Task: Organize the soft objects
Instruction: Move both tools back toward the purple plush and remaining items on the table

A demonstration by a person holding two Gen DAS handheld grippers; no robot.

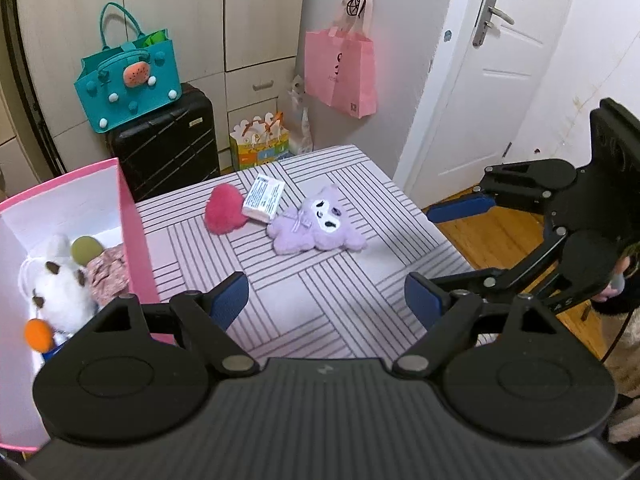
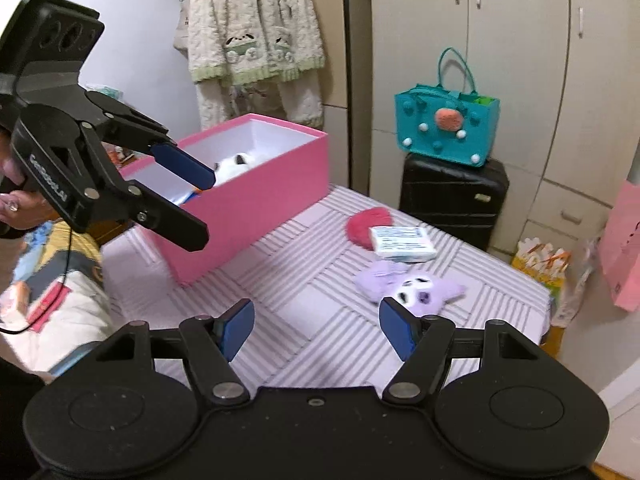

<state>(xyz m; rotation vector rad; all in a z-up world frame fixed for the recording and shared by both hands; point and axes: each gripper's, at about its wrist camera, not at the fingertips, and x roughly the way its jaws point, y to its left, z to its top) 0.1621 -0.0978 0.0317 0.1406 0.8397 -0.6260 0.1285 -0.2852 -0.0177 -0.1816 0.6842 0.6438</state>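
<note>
Striped bedding (image 1: 320,312) covers the work surface of a small bedroom, with wardrobes, a black suitcase (image 1: 164,148) carrying a teal felt bag (image 1: 128,80), and a white door (image 1: 492,80) behind it. Reading from left to right in the left wrist view: at 9 o'clock stands the pink box (image 1: 132,232), open-topped, already holding a white plush toy (image 1: 60,288) and other soft pieces; near the centre, at 12 o'clock from the left gripper (image 1: 326,300), lie a pink heart cushion (image 1: 224,210), a white tissue pack (image 1: 264,198) resting partly on the cushion, and, just beside them, a purple plush toy (image 1: 316,228); at 3 o'clock the right gripper (image 1: 440,248) hangs off the bed's edge. Both grippers stand wide, with nothing between the blue pads, and both are apart from every item. In the right wrist view the purple plush toy (image 2: 408,286) sits at 1 o'clock, just beyond the right gripper (image 2: 316,330), with the pink box (image 2: 248,188) at 11 o'clock. Judged step: the approach to the next item, three pieces remaining outside the box. The next move calls for lowering open jaws over one soft body, most plausibly the purple toy, closing gently on its bulk, then carrying it leftward over the box rim.
</note>
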